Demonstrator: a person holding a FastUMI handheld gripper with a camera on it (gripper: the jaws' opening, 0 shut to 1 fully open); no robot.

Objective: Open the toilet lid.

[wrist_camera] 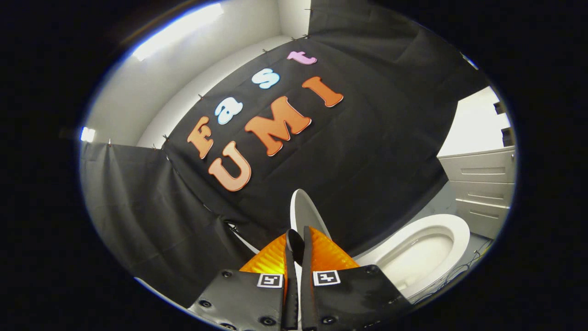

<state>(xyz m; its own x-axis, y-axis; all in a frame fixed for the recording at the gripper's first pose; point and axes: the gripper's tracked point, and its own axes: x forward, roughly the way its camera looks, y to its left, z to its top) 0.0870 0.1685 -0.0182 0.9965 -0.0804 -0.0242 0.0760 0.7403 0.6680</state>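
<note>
hand-held gripper (296, 239) clamps raised lid (307, 212) | bowl (420, 255) open – cabinet (484, 188) beyond

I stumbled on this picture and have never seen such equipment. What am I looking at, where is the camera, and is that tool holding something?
There is no robot here: a person carries a hand-held two-finger gripper, and a fisheye camera mounted on it looks forward along the fingers, which is why the picture is round and bent. The two fingers sit nearly together, and the thin edge of a white toilet lid runs between them; the lid stands raised, so they appear to be pinching it. Beside it lies the open toilet bowl with its white seat down. Behind hangs the booth's black cloth wall, and beyond the bowl stands a pale drawer cabinet.
</note>
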